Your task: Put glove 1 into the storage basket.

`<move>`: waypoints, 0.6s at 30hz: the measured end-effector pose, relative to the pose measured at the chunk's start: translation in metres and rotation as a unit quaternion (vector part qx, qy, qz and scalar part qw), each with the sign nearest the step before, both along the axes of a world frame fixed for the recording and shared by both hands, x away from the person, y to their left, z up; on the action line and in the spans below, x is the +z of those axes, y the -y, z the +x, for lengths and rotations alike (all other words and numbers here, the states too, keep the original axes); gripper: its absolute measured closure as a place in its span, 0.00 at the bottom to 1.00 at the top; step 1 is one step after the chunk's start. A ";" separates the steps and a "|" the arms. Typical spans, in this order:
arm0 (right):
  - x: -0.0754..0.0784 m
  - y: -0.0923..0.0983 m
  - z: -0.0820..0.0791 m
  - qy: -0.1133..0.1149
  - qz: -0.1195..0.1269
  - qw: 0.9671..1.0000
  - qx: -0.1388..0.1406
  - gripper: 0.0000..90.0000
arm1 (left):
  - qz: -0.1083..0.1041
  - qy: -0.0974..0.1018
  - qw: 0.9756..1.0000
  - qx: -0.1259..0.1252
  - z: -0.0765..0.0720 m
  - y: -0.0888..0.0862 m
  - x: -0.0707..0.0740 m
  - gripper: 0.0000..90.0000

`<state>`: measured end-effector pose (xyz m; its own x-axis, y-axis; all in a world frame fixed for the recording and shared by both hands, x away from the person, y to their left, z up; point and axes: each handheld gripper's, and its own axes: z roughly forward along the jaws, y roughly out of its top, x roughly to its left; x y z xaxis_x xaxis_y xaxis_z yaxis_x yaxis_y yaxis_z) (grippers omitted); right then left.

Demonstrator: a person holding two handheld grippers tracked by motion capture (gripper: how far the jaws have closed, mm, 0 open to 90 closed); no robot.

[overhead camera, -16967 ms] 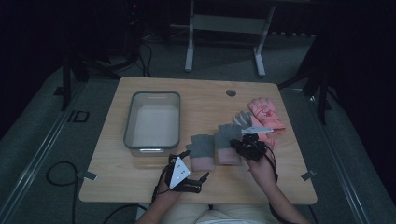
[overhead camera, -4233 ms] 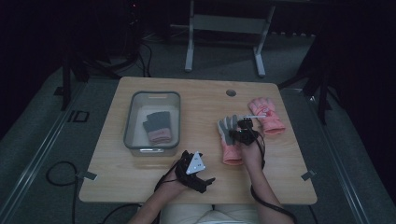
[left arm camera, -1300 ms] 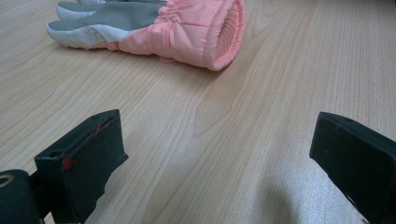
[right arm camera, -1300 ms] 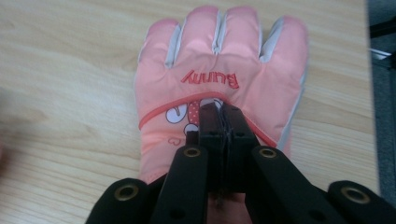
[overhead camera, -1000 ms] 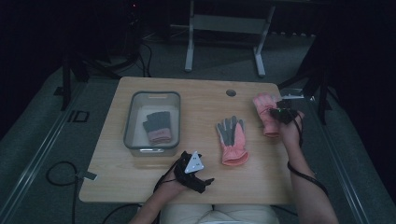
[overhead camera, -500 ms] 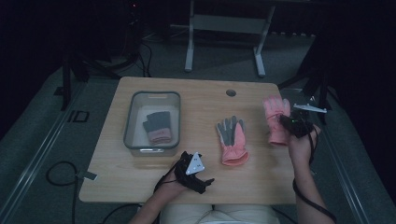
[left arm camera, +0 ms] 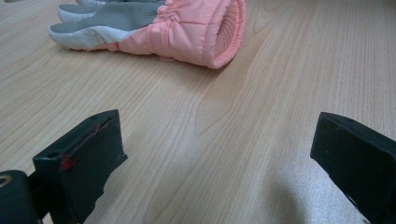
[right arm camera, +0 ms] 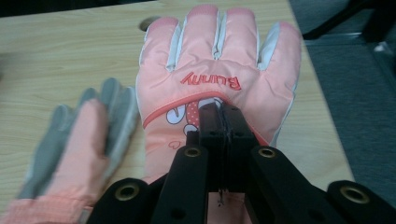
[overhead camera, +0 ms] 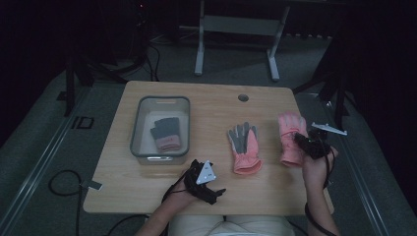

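A pink glove [overhead camera: 289,129] printed "Bunny" [right arm camera: 219,56] lies back up near the table's right edge. My right gripper [overhead camera: 299,139] is over its wrist end, jaws pressed together and pinching the fabric [right arm camera: 219,114]. A second pink glove [overhead camera: 243,147] lies grey palm up at the table's middle, and it is blurred at the left of the right gripper view [right arm camera: 70,140]. My left gripper [overhead camera: 215,191] rests on the table near the front edge, open and holding nothing [left arm camera: 219,133]. The second glove's cuff [left arm camera: 205,28] is just ahead of it.
A clear plastic bin [overhead camera: 160,101] stands at the table's left with a dark grey glove [overhead camera: 164,133] inside. A round hole [overhead camera: 243,97] is in the tabletop at the back. The table's right edge [overhead camera: 319,162] is close beside the right hand.
My right gripper has dragged the Bunny glove to the right and toward the person. The left gripper and the palm-up glove have stayed put.
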<state>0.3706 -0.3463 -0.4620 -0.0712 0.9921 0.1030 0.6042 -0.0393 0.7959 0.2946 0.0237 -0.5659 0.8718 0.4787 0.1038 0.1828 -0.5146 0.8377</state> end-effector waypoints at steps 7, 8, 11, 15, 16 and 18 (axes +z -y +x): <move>-0.018 0.003 -0.002 -0.016 -0.005 1.000 -0.013 0.98 | 0.003 0.002 1.000 0.002 0.000 0.000 0.000 0.02; -0.019 0.002 -0.001 -0.017 -0.009 1.000 -0.015 0.98 | 0.003 0.002 1.000 0.002 0.000 0.000 0.000 0.02; -0.025 0.003 0.004 -0.024 -0.011 1.000 -0.017 0.98 | 0.000 0.000 1.000 0.001 0.000 0.000 0.000 0.02; -0.035 0.003 0.012 -0.035 -0.012 0.999 -0.018 0.98 | -0.001 -0.001 1.000 0.002 0.001 0.000 0.000 0.02; -0.044 0.001 0.019 -0.046 -0.021 0.999 -0.017 0.98 | 0.001 0.000 1.000 0.001 0.000 0.000 0.000 0.02; -0.050 0.000 0.023 -0.051 -0.028 0.998 -0.012 0.98 | 0.001 0.000 1.000 0.001 0.000 0.000 0.000 0.02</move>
